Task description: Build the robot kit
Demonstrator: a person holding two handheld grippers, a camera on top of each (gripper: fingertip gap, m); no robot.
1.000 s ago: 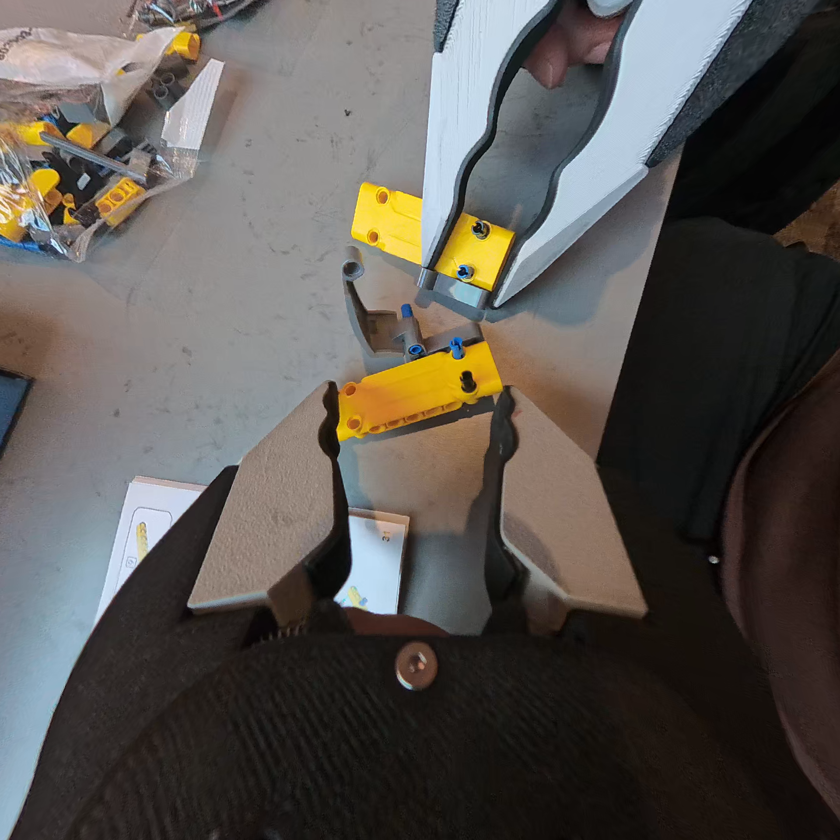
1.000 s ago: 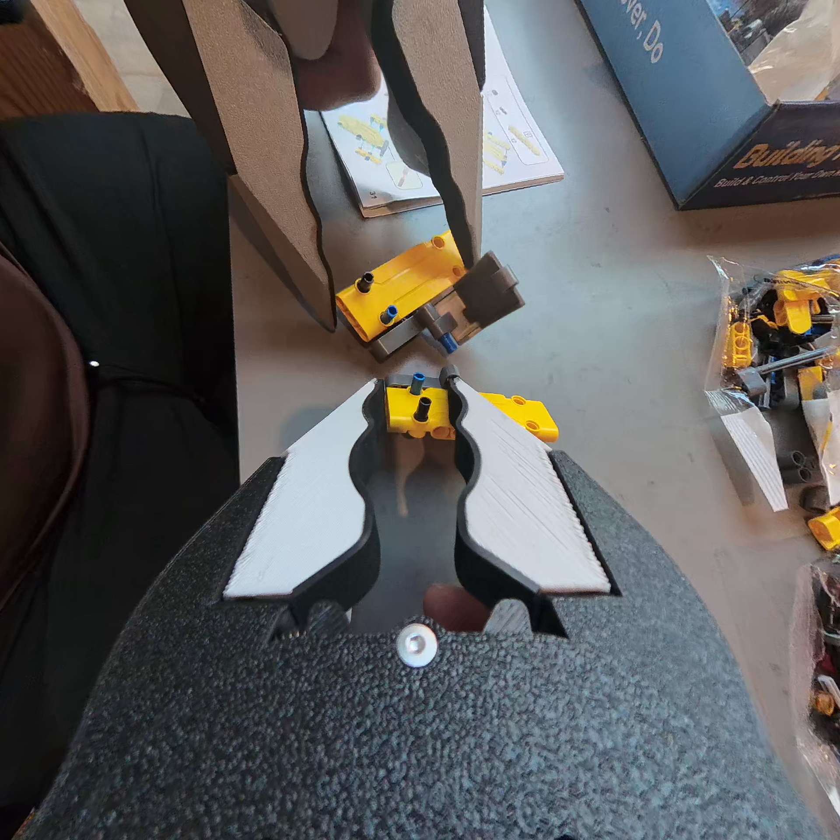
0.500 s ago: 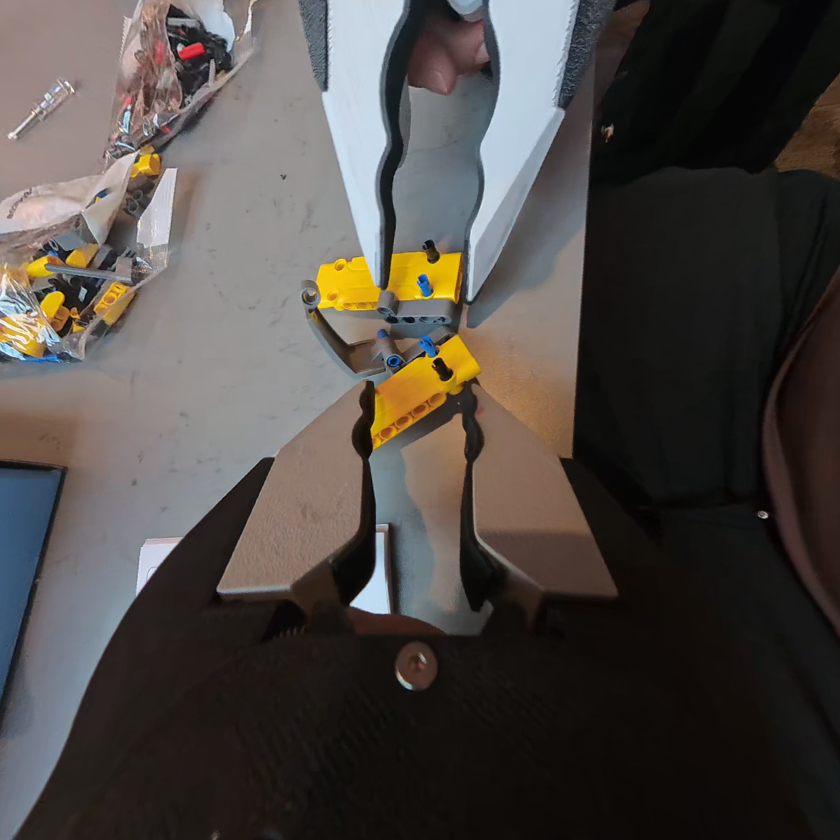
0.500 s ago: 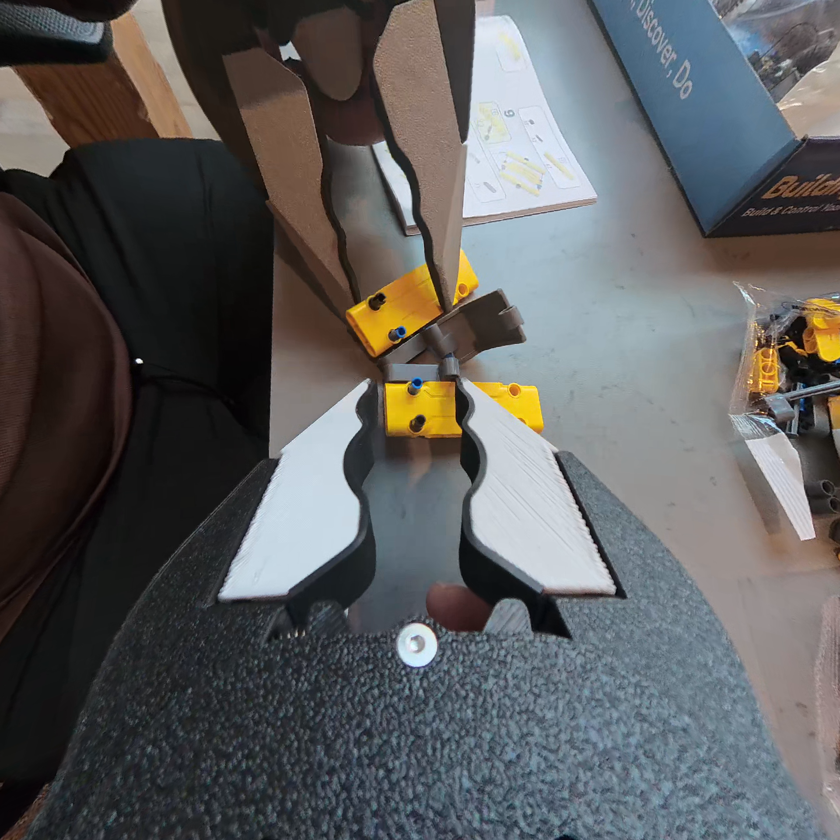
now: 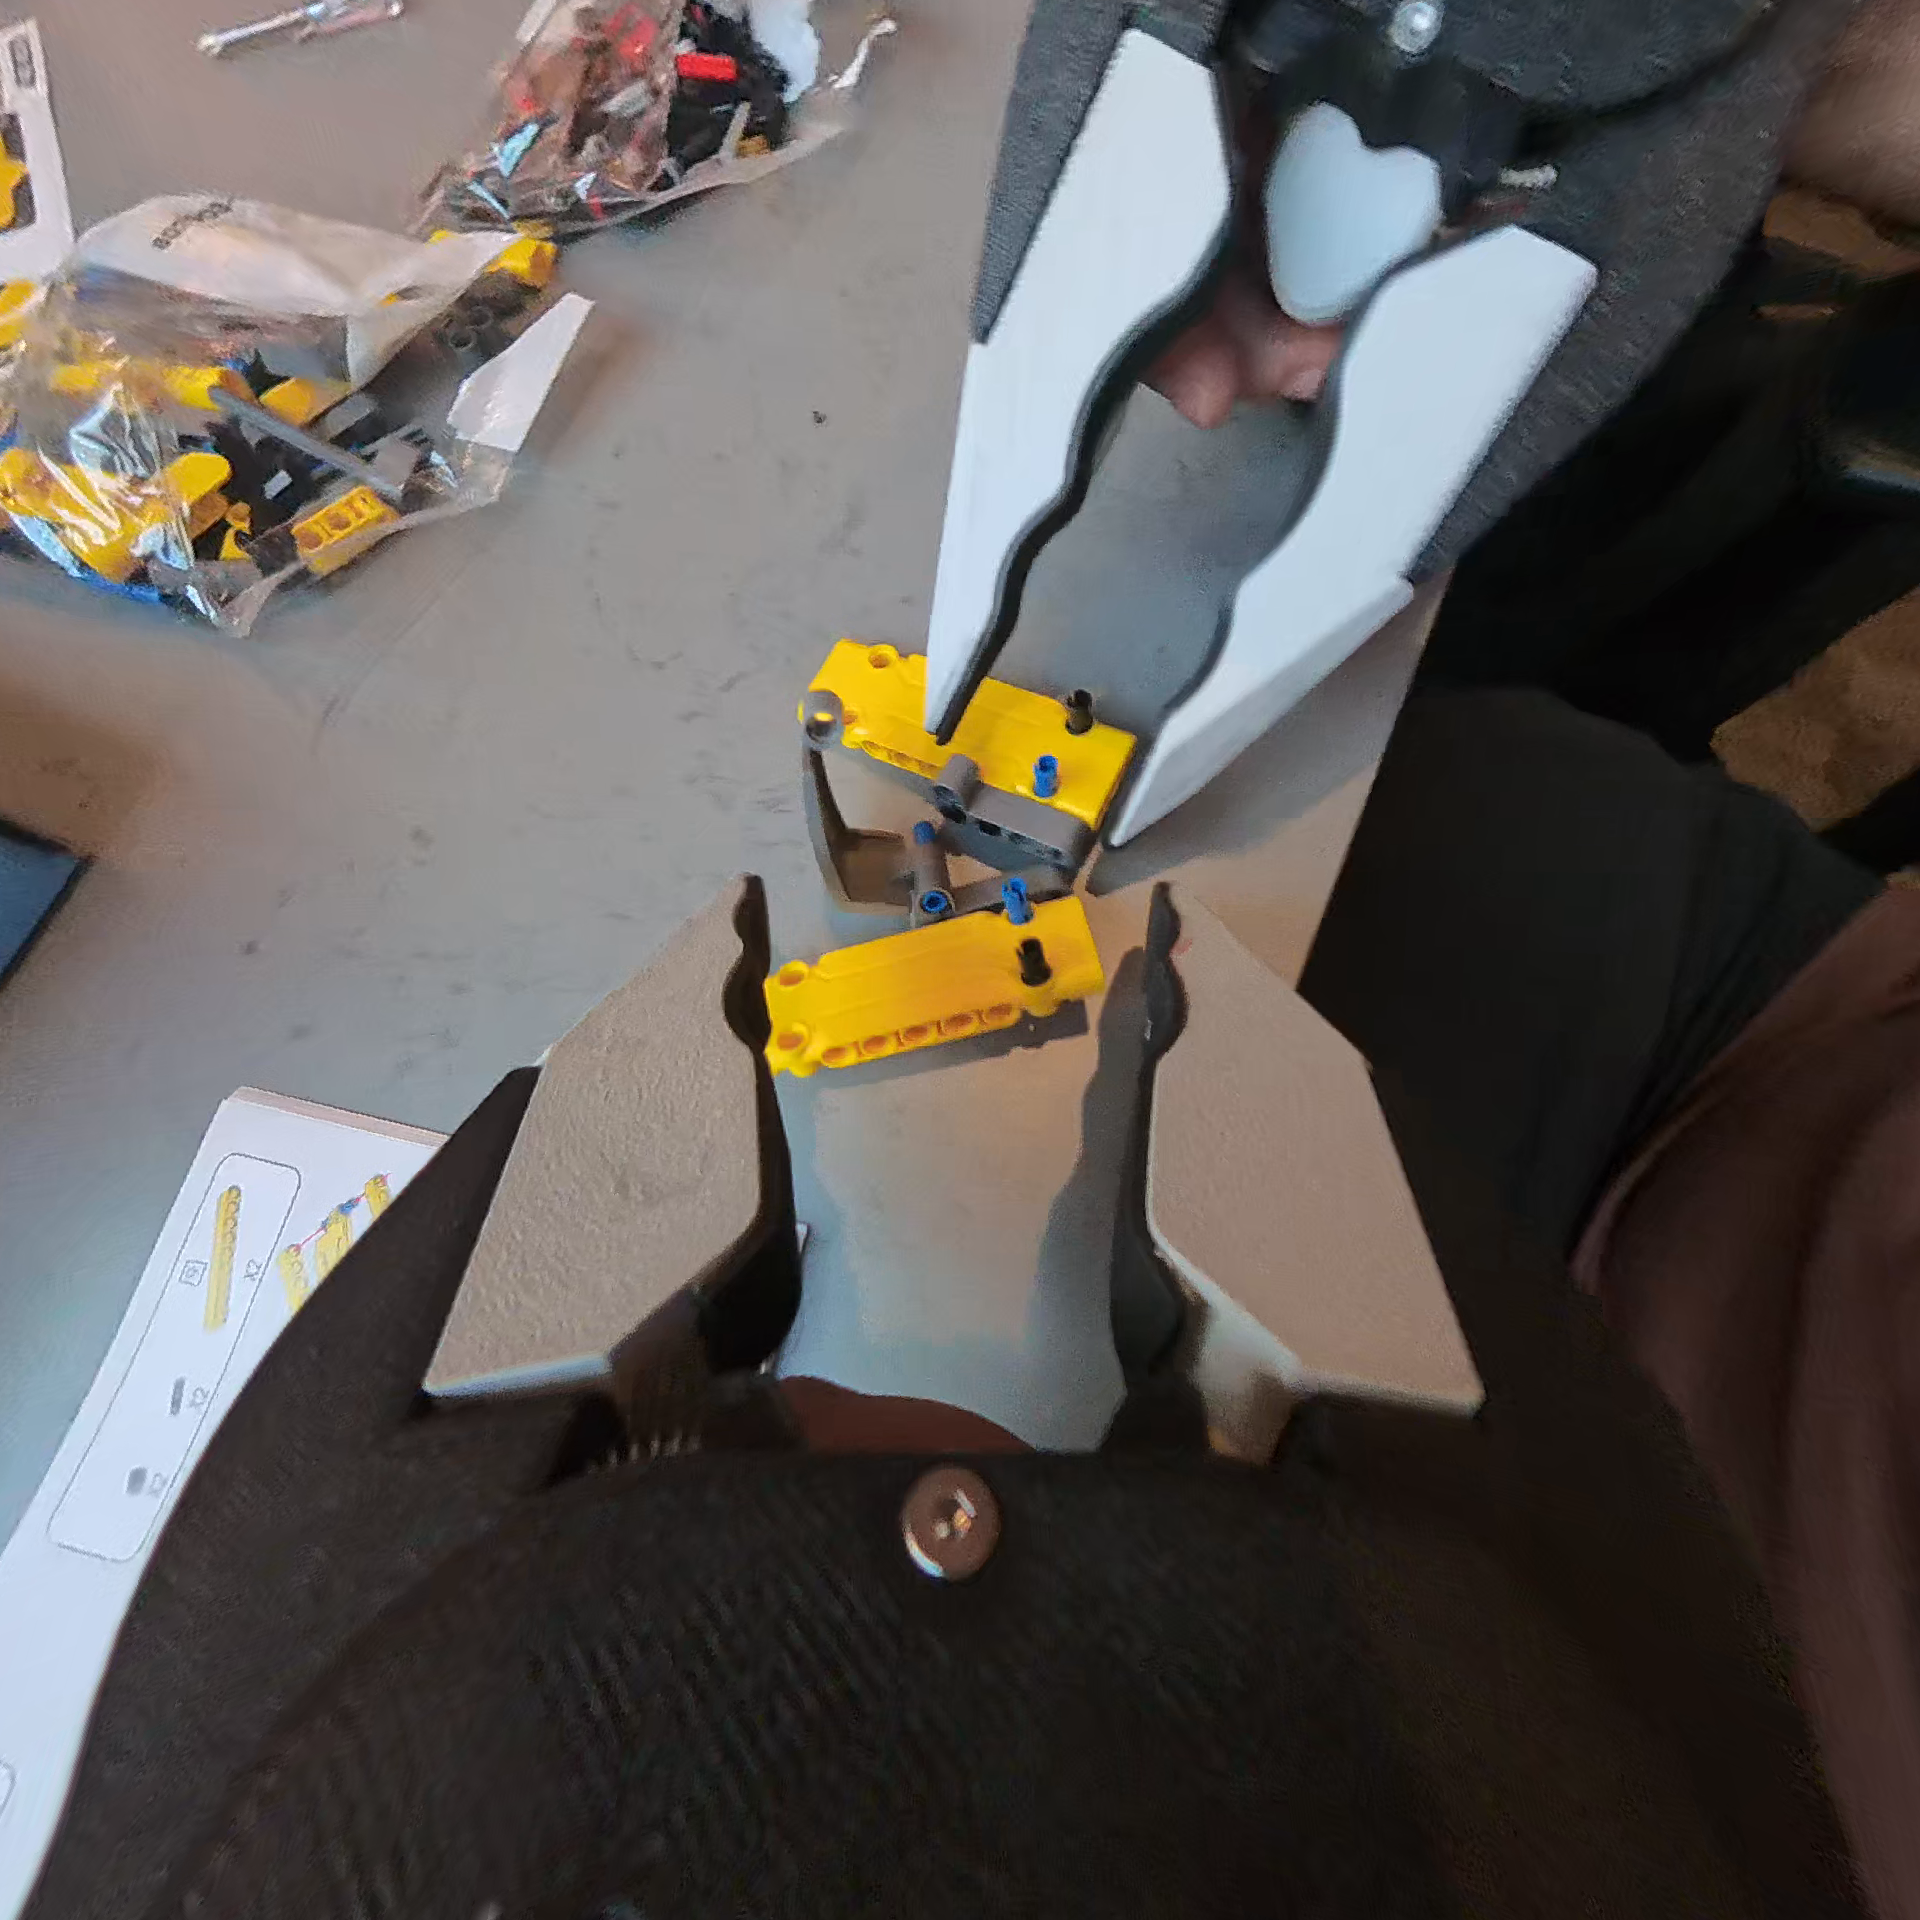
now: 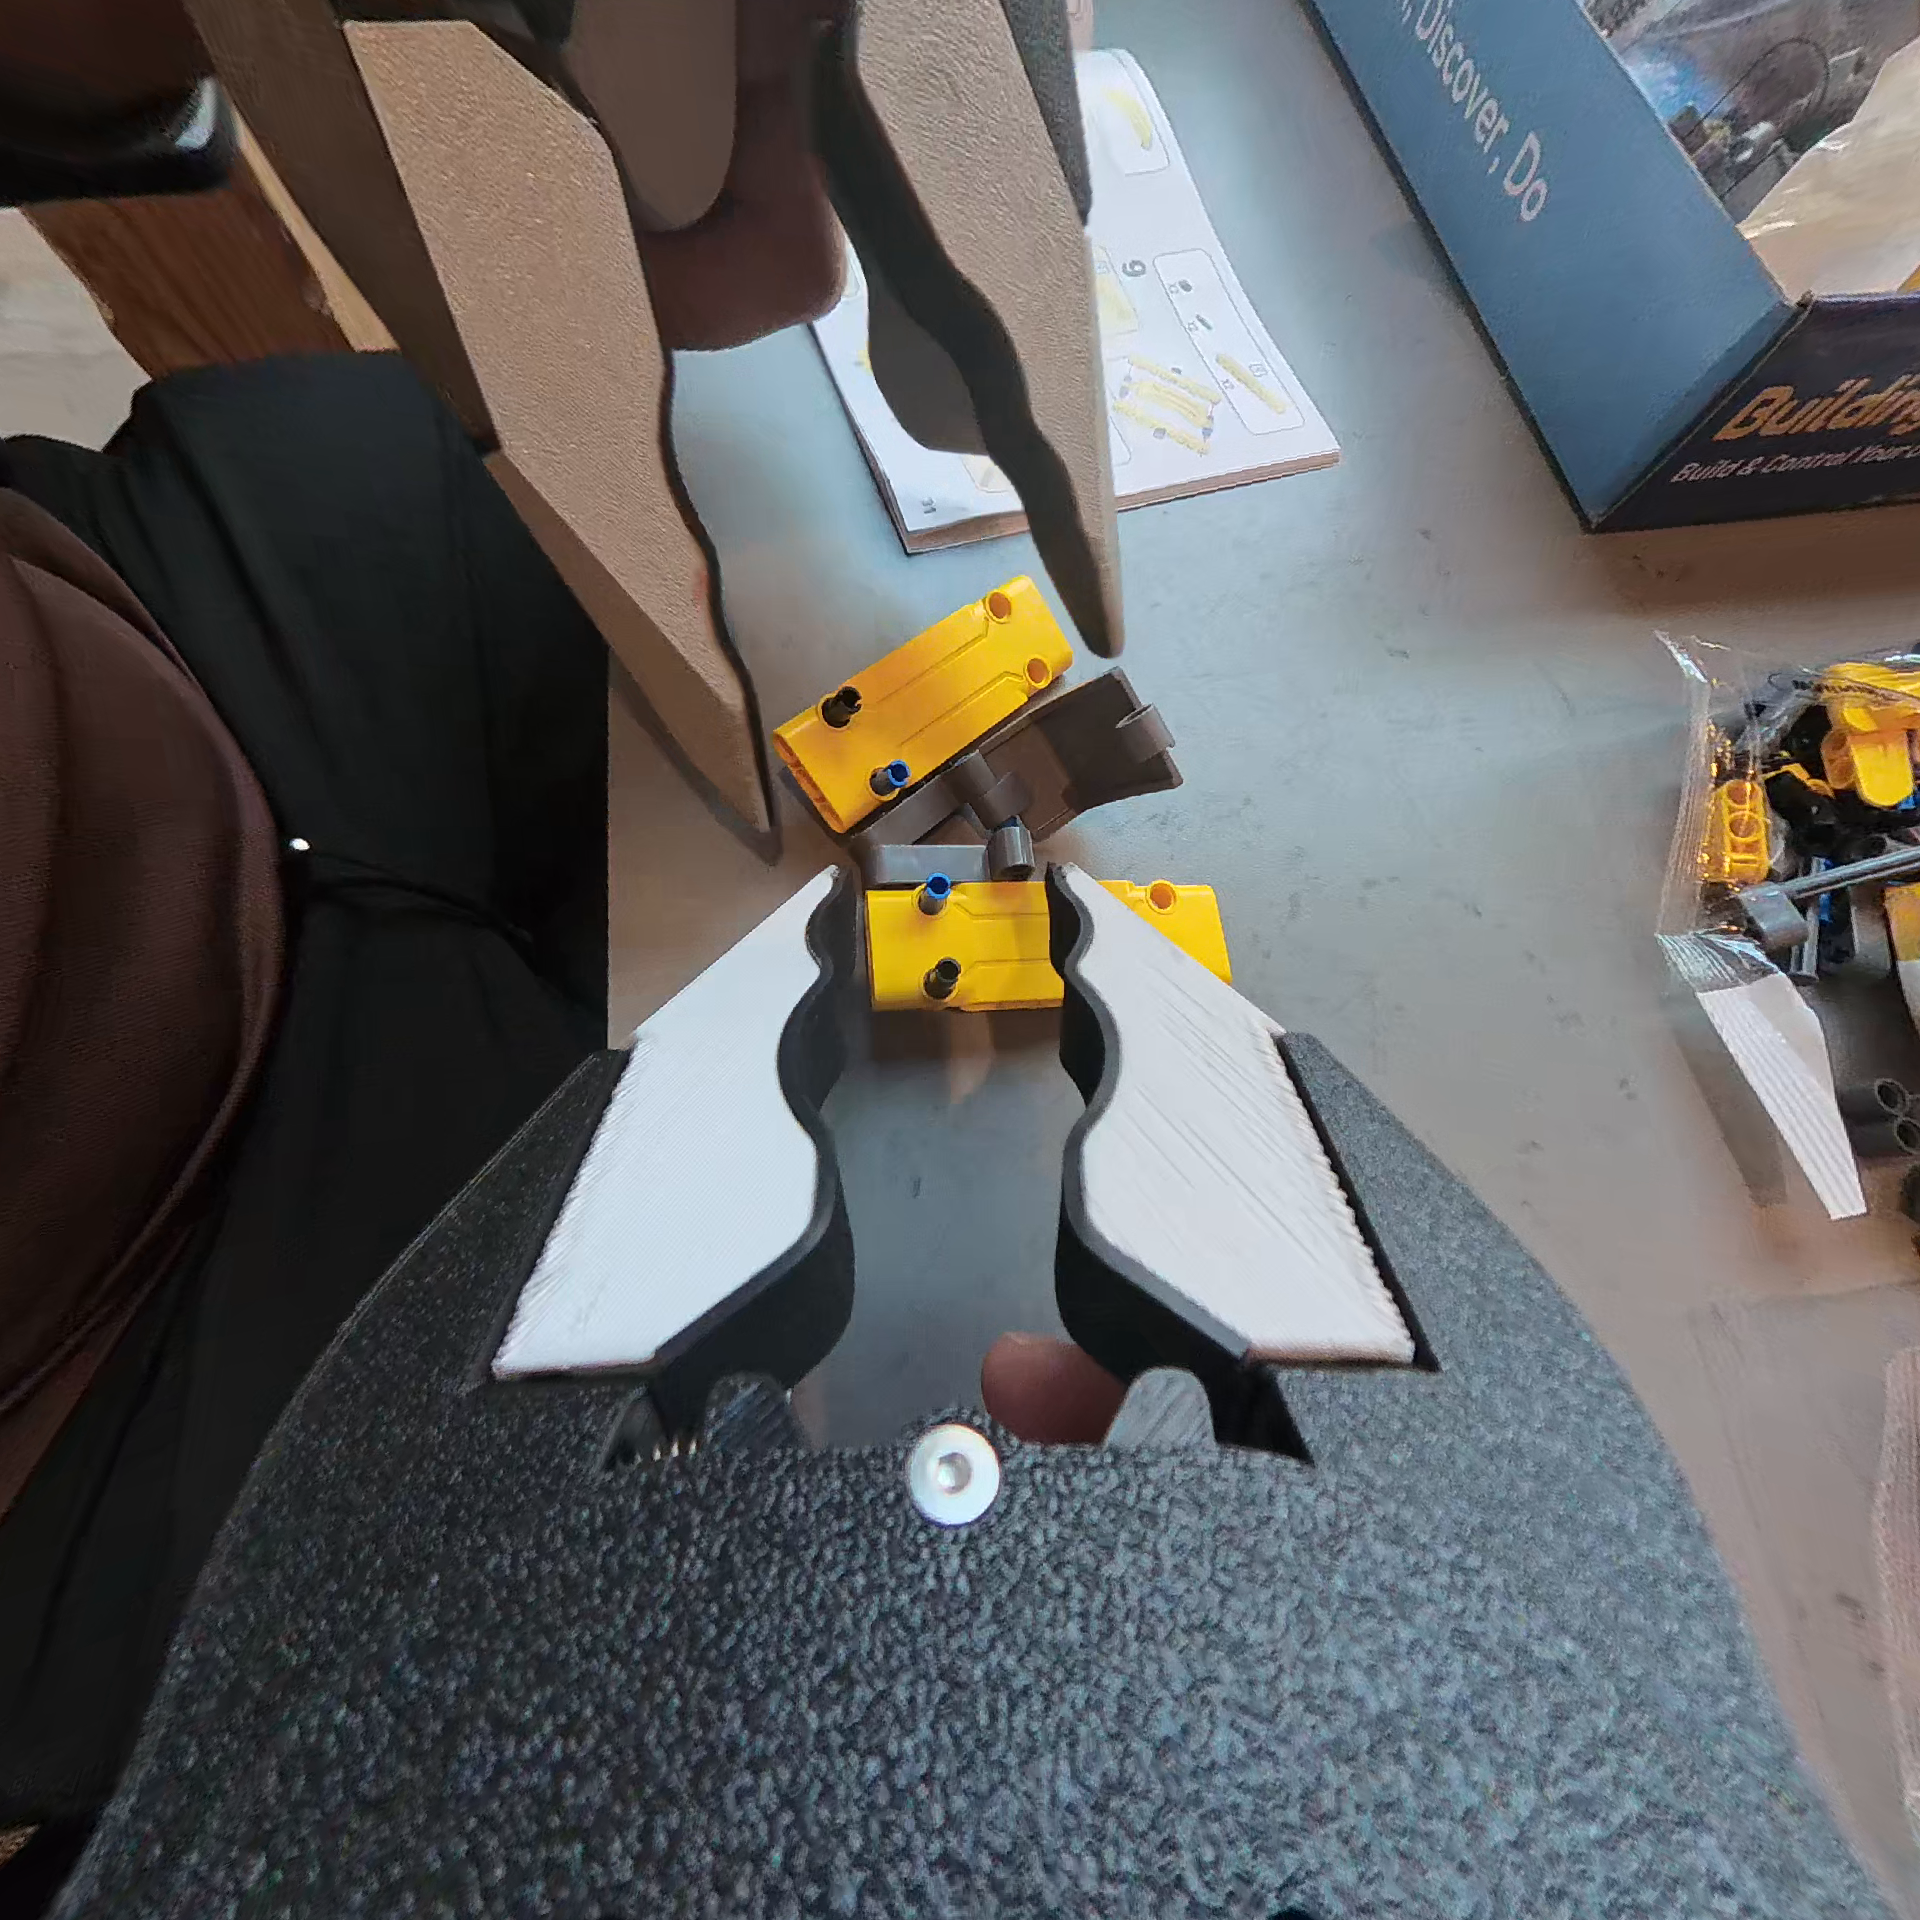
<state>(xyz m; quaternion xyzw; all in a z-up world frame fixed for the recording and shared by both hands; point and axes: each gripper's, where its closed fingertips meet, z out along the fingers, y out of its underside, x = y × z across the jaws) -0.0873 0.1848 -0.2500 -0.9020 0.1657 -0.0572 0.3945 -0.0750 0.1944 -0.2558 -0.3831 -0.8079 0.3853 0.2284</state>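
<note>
Two yellow pinned panels lie on the grey table [image 5: 520, 779], joined through a grey beam [image 5: 1008, 826] and a curved grey piece [image 5: 836, 821]. My left gripper [image 5: 951, 925] is open wide. The near yellow panel [image 5: 925, 987] lies flat between its fingertips, untouched. My right gripper [image 6: 945, 899] is open around the end of the far yellow panel [image 6: 961, 951]. Its right fingertip overlaps that panel and a gap shows at the left finger. The left gripper [image 6: 930, 732] shows opposite in the right wrist view, over its panel [image 6: 925, 691]. The right gripper [image 5: 1034, 774] shows in the left wrist view.
Clear bags of loose parts [image 5: 208, 436] [image 5: 623, 114] lie at the back left, and one [image 6: 1808, 831] shows at the right in the right wrist view. An instruction booklet [image 5: 177, 1299] [image 6: 1174, 395] and a blue box [image 6: 1558, 239] are near. The table edge and a person's dark clothing [image 5: 1558, 935] are close. Less than 4 cm separates the two grippers' tips.
My left gripper has opened wide and the near yellow panel, tilted between its fingers half a second ago, lies flat again. My right gripper's fingers have spread a little.
</note>
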